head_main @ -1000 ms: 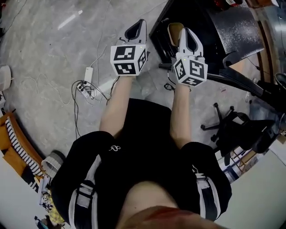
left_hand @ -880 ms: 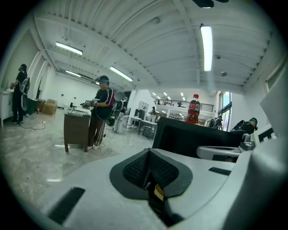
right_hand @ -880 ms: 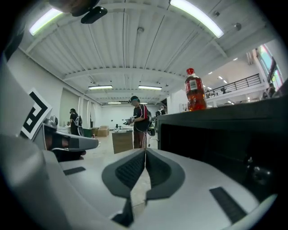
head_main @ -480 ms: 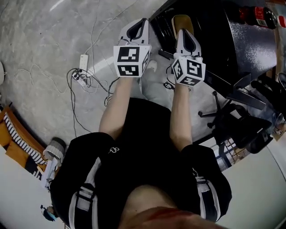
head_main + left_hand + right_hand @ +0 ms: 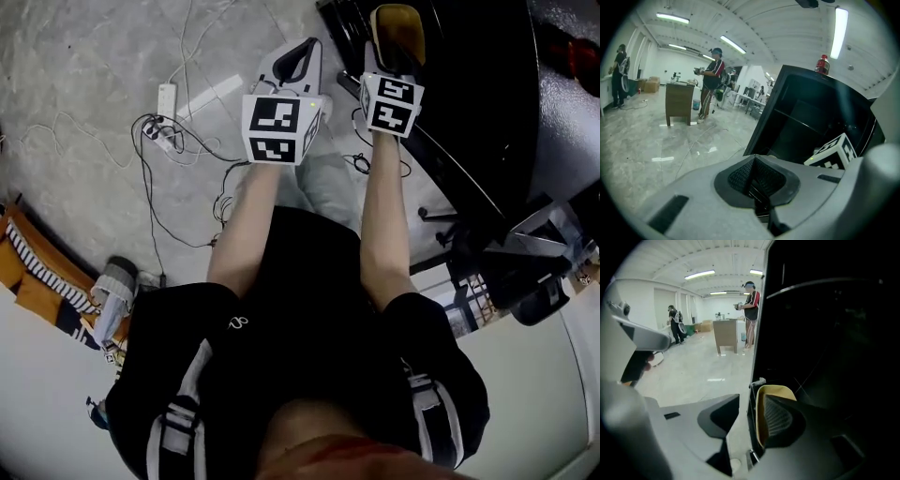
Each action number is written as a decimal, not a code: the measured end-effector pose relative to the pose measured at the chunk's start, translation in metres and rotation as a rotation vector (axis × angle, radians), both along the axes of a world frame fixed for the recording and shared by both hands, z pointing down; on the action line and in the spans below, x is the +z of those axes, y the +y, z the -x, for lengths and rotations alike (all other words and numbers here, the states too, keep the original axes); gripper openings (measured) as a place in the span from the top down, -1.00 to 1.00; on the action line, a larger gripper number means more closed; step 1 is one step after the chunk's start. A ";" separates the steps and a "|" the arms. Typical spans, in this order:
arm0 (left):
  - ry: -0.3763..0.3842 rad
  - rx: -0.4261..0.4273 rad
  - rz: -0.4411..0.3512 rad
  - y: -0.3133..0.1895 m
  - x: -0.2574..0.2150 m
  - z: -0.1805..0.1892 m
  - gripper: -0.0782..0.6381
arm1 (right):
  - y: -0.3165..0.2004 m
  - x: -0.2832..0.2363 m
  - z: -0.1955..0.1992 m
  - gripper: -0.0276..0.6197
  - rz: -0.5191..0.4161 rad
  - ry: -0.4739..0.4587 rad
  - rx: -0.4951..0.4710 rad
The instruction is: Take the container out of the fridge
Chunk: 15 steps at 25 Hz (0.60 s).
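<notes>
A tall black fridge stands ahead on the right, its inside dark; no container shows in any view. My right gripper is at the fridge's front edge. Its jaws are opening, and the vertical edge of the fridge runs between the grey left jaw and the yellow-backed right pad without being pinched. My left gripper hovers beside it over the floor, left of the fridge, its dark pads closed together on nothing.
A red bottle stands on top of the fridge. A power strip with tangled cables lies on the marble floor to the left. A black office chair is at the right. People and a wooden cabinet stand far off.
Both grippers and my view have moved forward toward the fridge. The right gripper has reached the fridge's front edge; the left one has kept alongside it.
</notes>
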<state>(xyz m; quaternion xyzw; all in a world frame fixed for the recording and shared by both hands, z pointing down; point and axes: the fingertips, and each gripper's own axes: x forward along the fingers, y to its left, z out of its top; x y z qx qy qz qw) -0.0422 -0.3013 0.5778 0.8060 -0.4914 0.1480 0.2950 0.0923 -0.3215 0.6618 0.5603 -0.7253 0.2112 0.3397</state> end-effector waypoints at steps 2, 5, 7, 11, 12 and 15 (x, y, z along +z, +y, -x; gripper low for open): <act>-0.017 0.001 0.016 0.000 0.010 0.004 0.76 | -0.009 0.023 -0.009 0.47 0.048 0.035 0.007; -0.037 -0.020 0.041 0.002 0.022 0.019 0.76 | -0.013 0.056 -0.014 0.48 0.139 0.095 -0.015; -0.048 -0.040 0.056 0.002 0.026 0.030 0.76 | -0.012 0.072 -0.012 0.48 0.191 0.116 -0.041; -0.052 -0.068 0.062 -0.005 0.019 0.040 0.76 | -0.019 0.077 -0.015 0.70 0.223 0.167 -0.064; -0.051 -0.071 0.062 -0.006 0.016 0.041 0.76 | -0.021 0.076 -0.015 0.78 0.221 0.178 -0.062; -0.045 -0.074 0.059 -0.003 0.010 0.043 0.76 | -0.021 0.066 -0.011 0.83 0.184 0.167 -0.040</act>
